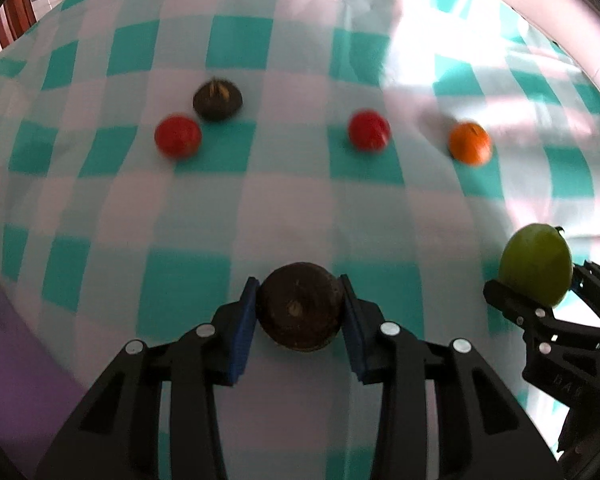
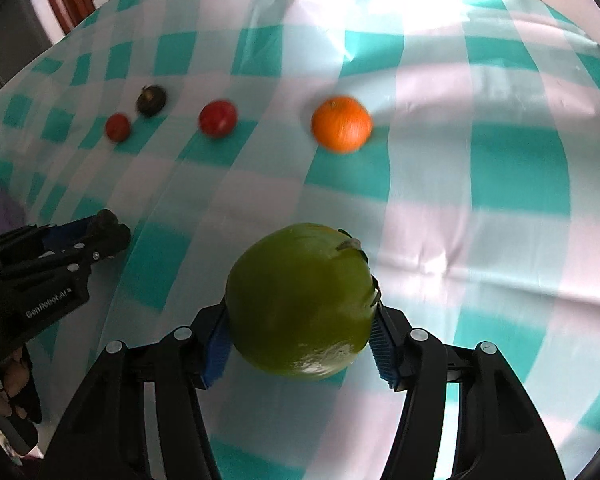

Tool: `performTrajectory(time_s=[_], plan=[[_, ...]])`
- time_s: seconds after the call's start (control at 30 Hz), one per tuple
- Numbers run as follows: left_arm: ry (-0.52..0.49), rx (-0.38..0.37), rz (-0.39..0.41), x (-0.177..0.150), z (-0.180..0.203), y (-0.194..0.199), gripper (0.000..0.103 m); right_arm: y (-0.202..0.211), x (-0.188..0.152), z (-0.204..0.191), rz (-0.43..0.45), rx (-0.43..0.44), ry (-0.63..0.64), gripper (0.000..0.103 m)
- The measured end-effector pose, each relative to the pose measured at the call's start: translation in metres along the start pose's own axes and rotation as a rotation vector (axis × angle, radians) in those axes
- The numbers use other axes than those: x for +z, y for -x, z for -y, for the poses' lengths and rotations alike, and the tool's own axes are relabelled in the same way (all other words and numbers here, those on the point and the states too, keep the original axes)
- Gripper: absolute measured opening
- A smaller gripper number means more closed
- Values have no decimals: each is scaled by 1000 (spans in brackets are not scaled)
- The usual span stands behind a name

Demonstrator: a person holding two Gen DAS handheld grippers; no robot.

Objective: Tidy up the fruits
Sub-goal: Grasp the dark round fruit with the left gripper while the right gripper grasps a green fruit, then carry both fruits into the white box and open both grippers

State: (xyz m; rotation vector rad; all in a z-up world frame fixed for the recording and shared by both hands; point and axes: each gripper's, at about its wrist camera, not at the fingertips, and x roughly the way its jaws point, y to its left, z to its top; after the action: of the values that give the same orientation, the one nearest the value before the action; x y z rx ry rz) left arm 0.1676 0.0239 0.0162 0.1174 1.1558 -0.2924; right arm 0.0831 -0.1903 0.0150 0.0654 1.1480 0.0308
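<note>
Between the blue pads of the left gripper point(image 1: 300, 312) a dark brown fruit point(image 1: 299, 306) is clamped above the checked tablecloth point(image 1: 300, 208). A large green fruit point(image 2: 300, 300) is gripped by the right gripper point(image 2: 300, 336). Farther off, two red fruits point(image 1: 178, 136) point(image 1: 369, 129), an orange point(image 1: 470, 143) and another dark fruit point(image 1: 217, 100) are laid roughly in a row.

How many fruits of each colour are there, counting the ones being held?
Red: 2, one and another
Dark brown: 2, one on the cloth and one in the left tool
Orange: 1
Green: 1, in the right tool
Total: 6
</note>
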Motion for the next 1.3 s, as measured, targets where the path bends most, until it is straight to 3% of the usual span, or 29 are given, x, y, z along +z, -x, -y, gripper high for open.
performTrajectory(time_s=[0.37,0.67,1.0,1.3], plan=[[-11,19,-9,-74,43,45,39,53,-77,-31,-22,85,121,57],[-8,64,58,-169,70,119,39,91,-107,-42,7,135,206,57],[20,115,136,-194,72,160,39,120,-127,-53,44,185,260,57],[70,159,244,-199,50,207,40,142,-112,-76,97,245,299,57]])
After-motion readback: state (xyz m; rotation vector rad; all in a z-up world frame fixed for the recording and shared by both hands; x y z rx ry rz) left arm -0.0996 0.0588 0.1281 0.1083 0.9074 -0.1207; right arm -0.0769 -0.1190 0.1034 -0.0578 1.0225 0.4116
